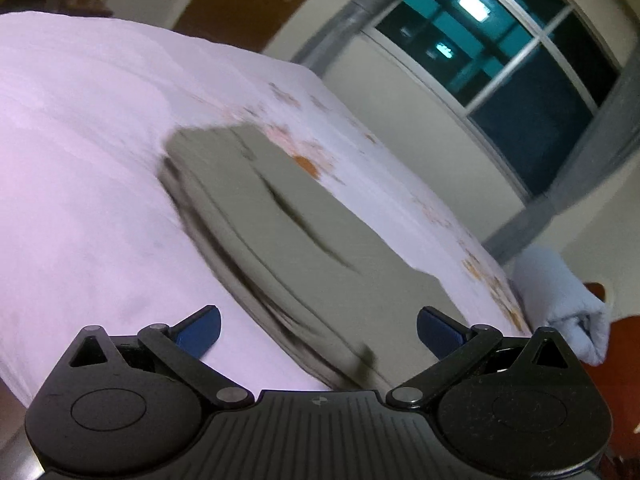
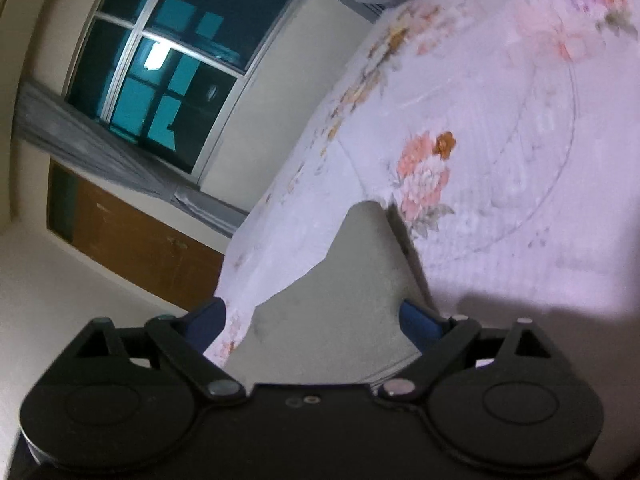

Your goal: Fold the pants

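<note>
Grey pants (image 1: 288, 216) on bed (image 1: 80, 160) being approached; left gripper (image 1: 318, 330) and right gripper (image 2: 312, 320) being held apart, empty; edges should be aligned.

One pants (image 1: 304, 240), grey, folded flat on one bed (image 1: 80, 160). Same single pants (image 2: 340, 292) from the right wrist view, same bed (image 2: 500, 120). One rolled pale-blue cloth (image 1: 560, 300) at the bed's edge. One window (image 1: 520, 72). One brown door (image 2: 136, 240). Two grippers: left (image 1: 318, 330), right (image 2: 312, 320), each with two blue fingers.
</note>
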A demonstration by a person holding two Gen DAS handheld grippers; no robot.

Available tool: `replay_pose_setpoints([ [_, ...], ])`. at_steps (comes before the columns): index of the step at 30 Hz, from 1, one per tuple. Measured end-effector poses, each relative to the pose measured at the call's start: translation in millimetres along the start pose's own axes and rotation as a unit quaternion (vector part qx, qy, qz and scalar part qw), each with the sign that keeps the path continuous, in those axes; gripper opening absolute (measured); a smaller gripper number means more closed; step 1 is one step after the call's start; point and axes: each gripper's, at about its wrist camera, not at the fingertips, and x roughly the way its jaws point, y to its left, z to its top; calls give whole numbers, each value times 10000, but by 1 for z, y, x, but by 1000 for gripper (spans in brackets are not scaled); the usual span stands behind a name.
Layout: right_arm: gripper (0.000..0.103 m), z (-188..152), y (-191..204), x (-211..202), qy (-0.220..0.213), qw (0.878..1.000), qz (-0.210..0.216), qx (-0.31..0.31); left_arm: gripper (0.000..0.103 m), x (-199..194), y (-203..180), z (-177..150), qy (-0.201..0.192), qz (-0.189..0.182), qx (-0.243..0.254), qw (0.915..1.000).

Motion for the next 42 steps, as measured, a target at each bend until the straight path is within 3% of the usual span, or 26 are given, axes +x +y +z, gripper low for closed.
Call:
replay_pose_setpoints([
  [5,85,-23,27,12,404,9982,87,-440,103,14,41,26,98,-152,-317,9993],
  [8,85,-48,62,32,555,9917,-134,-1154,103,24,58,41,108,-271,-417,9987],
  [11,85,-71,103,63,643,9760,-524,-2015,103,35,64,49,203,-429,-411,9980],
  [17,81,-97,182,163,1262,9540,-53,-2720,103,51,76,60,107,-638,-371,9972],
  [22,67,-135,240,248,2192,9144,135,-3400,103,62,90,71,11,-808,-550,9952],
  [23,59,-142,247,262,2354,9096,166,-3421,103,63,90,73,9,-806,-474,9956],
  [27,47,-174,268,311,2588,8902,80,-3749,103,68,86,87,-147,65,166,9997],
  [29,44,-184,273,326,2576,8869,70,-3834,103,76,88,94,-114,351,131,9992],
  [34,36,-208,279,352,2424,8790,-285,-4097,98,100,60,84,-295,1195,442,9914],
  [36,28,-215,279,356,2422,8724,-527,-4213,98,107,55,81,-385,1388,434,9886],
  [40,21,-224,269,387,2568,8561,-955,-4381,96,119,44,84,-352,1571,468,9859],
  [42,18,-224,267,400,2603,8573,-1154,-4289,93,124,42,87,-299,1522,416,9870],
])
